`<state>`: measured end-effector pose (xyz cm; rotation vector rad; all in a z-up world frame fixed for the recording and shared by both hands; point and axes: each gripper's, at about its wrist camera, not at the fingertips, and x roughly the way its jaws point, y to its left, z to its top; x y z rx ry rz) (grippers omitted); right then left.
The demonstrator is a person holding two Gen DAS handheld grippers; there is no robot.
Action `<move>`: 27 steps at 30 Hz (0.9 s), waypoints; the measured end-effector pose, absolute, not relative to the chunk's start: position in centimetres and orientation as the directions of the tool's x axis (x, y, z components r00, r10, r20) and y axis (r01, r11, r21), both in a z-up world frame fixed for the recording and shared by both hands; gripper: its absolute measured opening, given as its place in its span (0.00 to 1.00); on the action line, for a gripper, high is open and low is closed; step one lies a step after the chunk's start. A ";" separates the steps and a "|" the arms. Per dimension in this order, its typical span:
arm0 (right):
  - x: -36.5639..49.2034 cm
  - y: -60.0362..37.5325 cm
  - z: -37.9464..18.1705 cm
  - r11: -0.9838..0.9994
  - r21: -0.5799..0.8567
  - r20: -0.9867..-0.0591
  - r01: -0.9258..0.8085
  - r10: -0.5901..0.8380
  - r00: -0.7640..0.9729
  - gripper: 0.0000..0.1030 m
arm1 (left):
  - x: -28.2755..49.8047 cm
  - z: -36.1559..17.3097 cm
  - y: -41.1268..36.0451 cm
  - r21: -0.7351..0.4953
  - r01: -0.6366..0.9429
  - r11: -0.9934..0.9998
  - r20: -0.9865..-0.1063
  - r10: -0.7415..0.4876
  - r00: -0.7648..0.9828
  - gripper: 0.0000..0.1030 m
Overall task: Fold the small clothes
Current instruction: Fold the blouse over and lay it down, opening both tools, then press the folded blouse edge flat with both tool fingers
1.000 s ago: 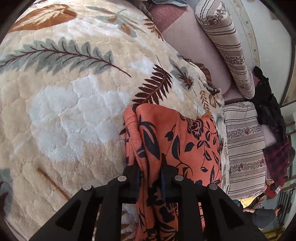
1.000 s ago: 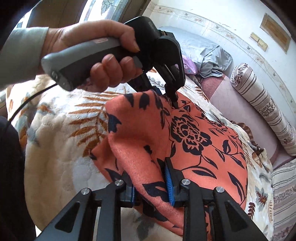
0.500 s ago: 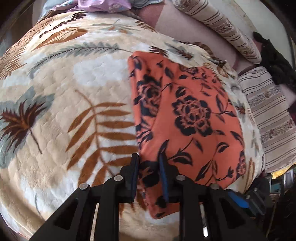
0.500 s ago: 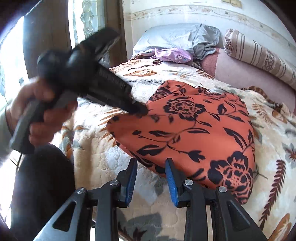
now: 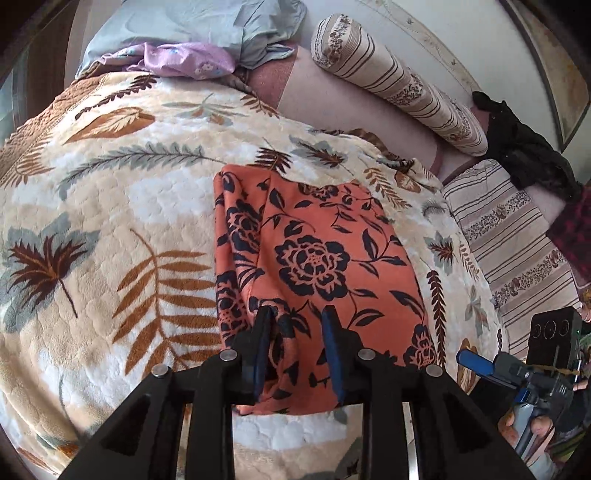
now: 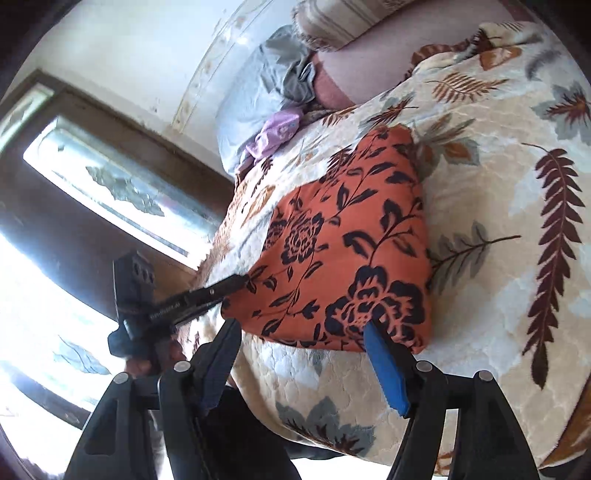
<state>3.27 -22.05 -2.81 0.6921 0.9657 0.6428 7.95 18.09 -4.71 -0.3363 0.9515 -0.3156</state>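
Observation:
An orange garment with a black flower print (image 5: 314,258) lies folded flat on the leaf-patterned blanket (image 5: 129,221). My left gripper (image 5: 295,317) hovers over its near edge, jaws opening. Cloth lies between the pads without being pinched. From the right wrist, the same garment (image 6: 351,240) sits just past my right gripper (image 6: 301,326). Those jaws are spreading wide and hold nothing. The left gripper (image 6: 232,282) shows there at the garment's near left corner. A blue pad (image 5: 474,363) of the right gripper appears at the lower right of the left wrist view.
A striped bolster (image 5: 399,81) and grey bedding (image 5: 207,26) with a lilac cloth (image 5: 184,61) lie at the bed's far side. Black clothing (image 5: 524,147) and a striped cushion (image 5: 517,240) are at the right. A dark-framed window (image 6: 110,177) stands left of the bed.
Both grippers have let go of the garment, which was held up and now lies folded on the blanket. Both hands have drawn back, and the right one has rolled.

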 end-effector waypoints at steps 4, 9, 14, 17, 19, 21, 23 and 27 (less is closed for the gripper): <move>6.7 -23.8 -5.0 0.597 0.800 -0.529 -0.063 0.750 0.398 0.75 | 9.1 -4.1 16.7 -0.383 0.117 0.916 -0.728 -0.377 0.573 0.36; 9.3 -23.9 -8.5 0.501 0.864 -0.488 0.046 0.812 0.320 0.75 | 7.4 -3.0 18.4 -0.291 0.043 0.956 -0.735 -0.252 0.629 0.36; 10.6 -22.7 -10.5 0.501 0.863 -0.498 0.069 0.819 0.287 0.75 | 6.2 -2.1 19.7 -0.275 0.020 0.961 -0.729 -0.222 0.648 0.36; 11.3 -22.0 -10.7 0.531 0.846 -0.521 0.055 0.801 0.295 0.75 | 6.4 -2.4 17.9 -0.273 0.074 0.959 -0.712 -0.253 0.655 0.38; 11.5 -21.5 -10.9 0.582 0.812 -0.569 0.044 0.772 0.283 0.52 | 7.2 -4.0 16.8 -0.245 0.077 0.966 -0.730 -0.237 0.641 0.43; 11.2 -21.2 -10.7 0.662 0.750 -0.636 0.004 0.719 0.281 0.41 | 8.7 -7.5 16.4 -0.199 0.027 0.980 -0.812 -0.180 0.555 0.43; 10.5 -21.0 -10.6 0.712 0.702 -0.675 -0.027 0.677 0.293 0.38 | 8.9 -10.5 16.5 -0.183 0.005 0.983 -0.839 -0.158 0.521 0.43; 10.1 -22.2 -11.4 0.648 0.761 -0.619 -0.008 0.730 0.291 0.40 | 7.9 -10.2 16.4 -0.149 0.033 0.988 -0.811 -0.142 0.567 0.43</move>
